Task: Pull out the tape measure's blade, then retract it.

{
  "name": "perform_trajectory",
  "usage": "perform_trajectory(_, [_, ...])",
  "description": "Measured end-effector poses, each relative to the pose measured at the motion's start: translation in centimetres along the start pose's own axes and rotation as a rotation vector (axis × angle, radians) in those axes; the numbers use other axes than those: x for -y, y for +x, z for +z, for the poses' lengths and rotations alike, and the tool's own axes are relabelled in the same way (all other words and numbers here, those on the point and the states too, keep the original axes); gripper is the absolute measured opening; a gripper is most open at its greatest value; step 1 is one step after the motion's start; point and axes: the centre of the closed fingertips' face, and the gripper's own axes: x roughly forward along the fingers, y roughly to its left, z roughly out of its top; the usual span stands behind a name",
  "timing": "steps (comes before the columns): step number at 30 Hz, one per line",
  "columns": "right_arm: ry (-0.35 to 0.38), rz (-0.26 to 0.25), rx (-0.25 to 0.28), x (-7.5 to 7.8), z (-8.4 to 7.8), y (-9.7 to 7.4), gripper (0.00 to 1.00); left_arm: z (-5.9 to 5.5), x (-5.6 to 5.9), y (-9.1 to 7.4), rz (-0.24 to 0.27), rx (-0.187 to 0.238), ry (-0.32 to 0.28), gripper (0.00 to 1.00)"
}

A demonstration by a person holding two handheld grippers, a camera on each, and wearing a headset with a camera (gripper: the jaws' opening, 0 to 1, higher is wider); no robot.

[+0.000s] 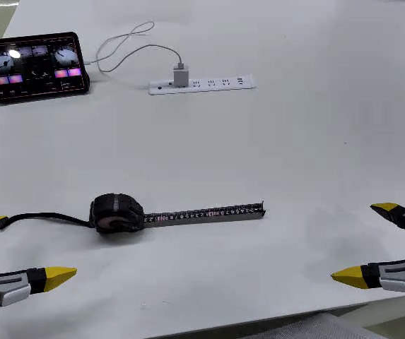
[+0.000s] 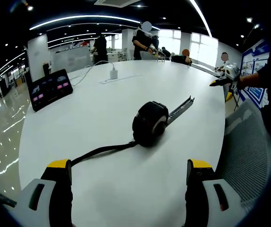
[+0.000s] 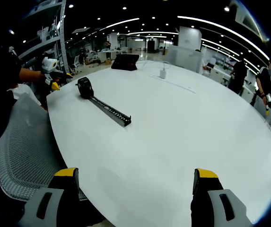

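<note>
With the tape measure (image 1: 116,212) lying lower centre-left in the head view, its blade (image 1: 206,212) already drawn out rightward, pulling looks done and retracting remains; the left gripper (image 1: 25,248) and right gripper (image 1: 366,241) sit at the bottom corners, jaws spread wide, holding nothing.

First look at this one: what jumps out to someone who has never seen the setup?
The black tape measure lies mid-table with its blade pulled out, lying flat toward the right. The yellow-tipped left tongs and right tongs stand open on either side of it, gripping nothing. At the far left of the white table a lit tablet glows.
</note>
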Motion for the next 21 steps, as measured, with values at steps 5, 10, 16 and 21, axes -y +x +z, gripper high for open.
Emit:
perform_trajectory(5, [-0.004,-0.001,-0.019,-0.22,-0.53,-0.25,0.99,0.10,0.10,-0.41,-0.005,0.012,-0.002,0.99])
perform_trajectory(10, [-0.007,0.001,-0.011,-0.44,-0.11,-0.24,0.99,0.04,0.10,-0.34,0.003,0.019,-0.008,0.99])
perform_trajectory(16, [0.006,-0.003,-0.015,-0.39,-0.31,-0.50,0.99,-0.12,0.20,0.15,-0.003,0.011,-0.007,0.99])
perform_trajectory(21, [-0.010,0.008,-0.017,-0.43,-0.42,-0.29,0.99,0.54,0.11,0.39,-0.001,0.016,-0.007,0.99])
